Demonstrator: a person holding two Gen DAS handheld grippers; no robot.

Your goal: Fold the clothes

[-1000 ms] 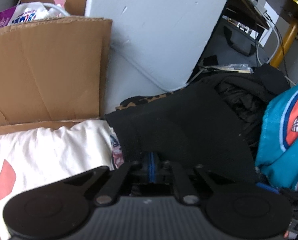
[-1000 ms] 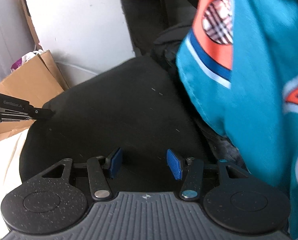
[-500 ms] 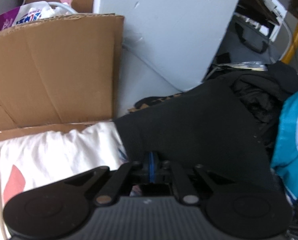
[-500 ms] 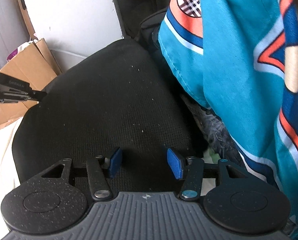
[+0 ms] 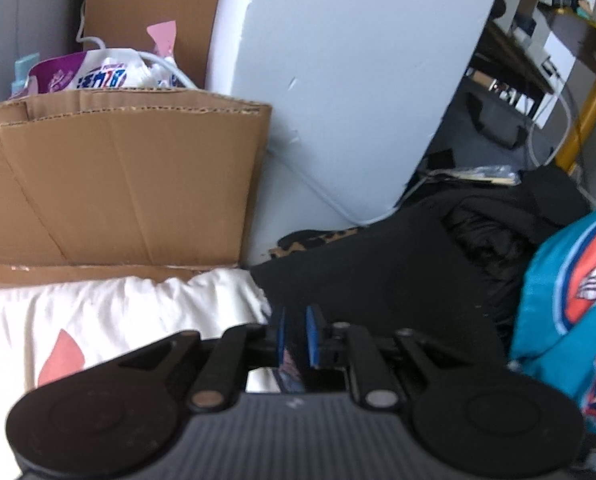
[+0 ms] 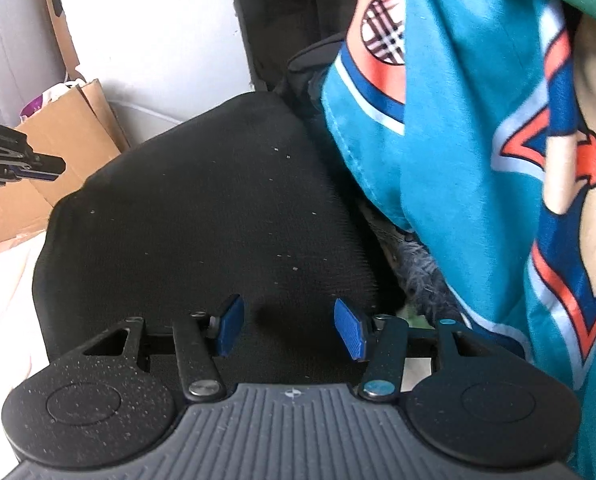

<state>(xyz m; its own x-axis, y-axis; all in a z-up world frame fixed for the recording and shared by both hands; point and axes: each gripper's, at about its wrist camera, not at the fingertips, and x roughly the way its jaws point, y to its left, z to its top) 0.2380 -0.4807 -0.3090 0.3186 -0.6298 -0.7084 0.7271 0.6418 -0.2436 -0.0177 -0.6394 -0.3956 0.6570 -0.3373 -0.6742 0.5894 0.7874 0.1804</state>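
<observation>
We count two grippers and three garments in play. Our left gripper (image 5: 295,334) has just been easing its jaws apart, blue pads a narrow gap apart above the near corner of the black garment (image 5: 378,280), nothing pinched. Our right gripper (image 6: 289,330) hangs with fingers spread wide over that same black garment, gripping nothing. At nine o'clock of it lies one white garment (image 5: 117,312); at three o'clock, one teal printed garment (image 6: 478,140). One cardboard box (image 5: 129,184) stands at ten o'clock
</observation>
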